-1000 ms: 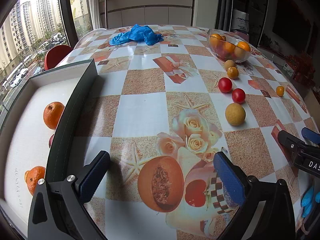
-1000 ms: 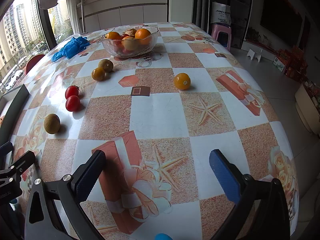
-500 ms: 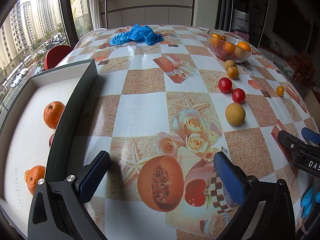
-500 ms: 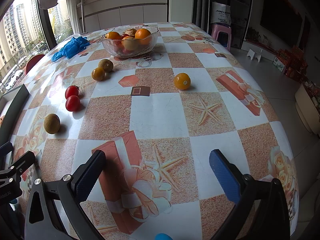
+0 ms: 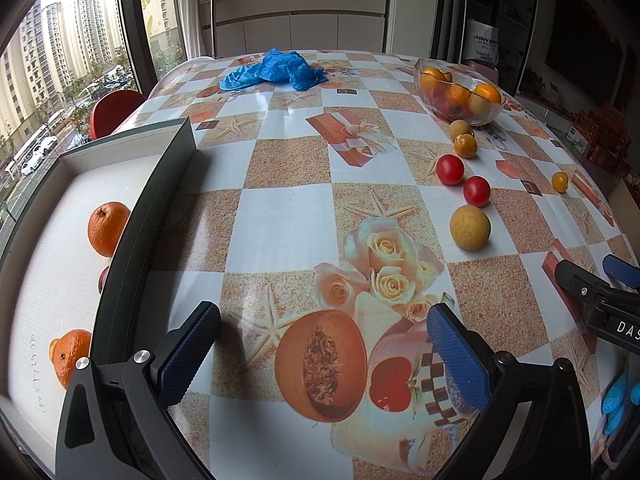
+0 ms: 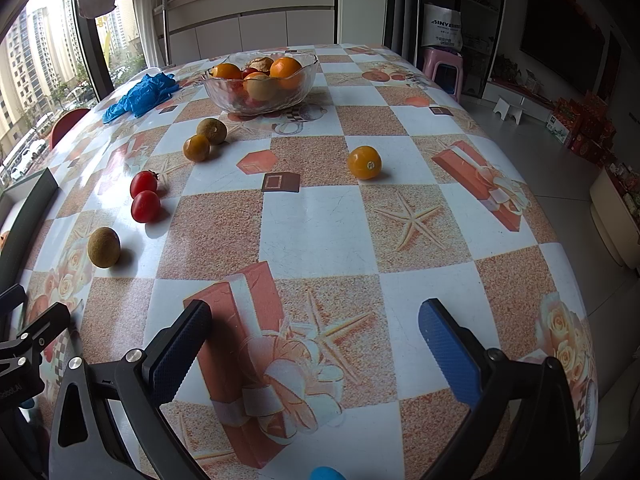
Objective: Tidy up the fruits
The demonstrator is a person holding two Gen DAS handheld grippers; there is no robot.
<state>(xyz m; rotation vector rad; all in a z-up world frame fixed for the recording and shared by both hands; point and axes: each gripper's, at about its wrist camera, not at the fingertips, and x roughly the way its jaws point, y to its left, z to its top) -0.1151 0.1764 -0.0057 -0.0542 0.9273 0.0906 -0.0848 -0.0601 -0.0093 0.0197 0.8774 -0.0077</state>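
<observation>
Both tools sit low at the near edge of the counter (image 5: pixel 280 216), and both are empty. The left hand-held gripper (image 5: pixel 320 348) has its jaws spread wide over the printed melon on the cloth, nothing between them; the right hand-held gripper (image 6: pixel 316 344) is just as wide apart over the printed gift box, released and waiting.

Out from the left gripper, hard on its left side, runs the dark wall of the tray (image 5: pixel 160 184), with two oranges (image 5: pixel 108 229) already lying on its white floor, so that looks like the sorting destination. Ahead and to its right is the nearest loose piece, a tan round fruit (image 5: pixel 470 227), then two red tomatoes (image 5: pixel 477 191) side by side beyond it.

From the right gripper, those same fruits trail off forward-left, while a lone orange fruit (image 6: pixel 364 162) sits straight ahead, well apart from the rest. Farthest out stands the glass bowl (image 6: pixel 260 80), heaped with fruit. My read: wide jaws now mean either hand is ready for a pick.
</observation>
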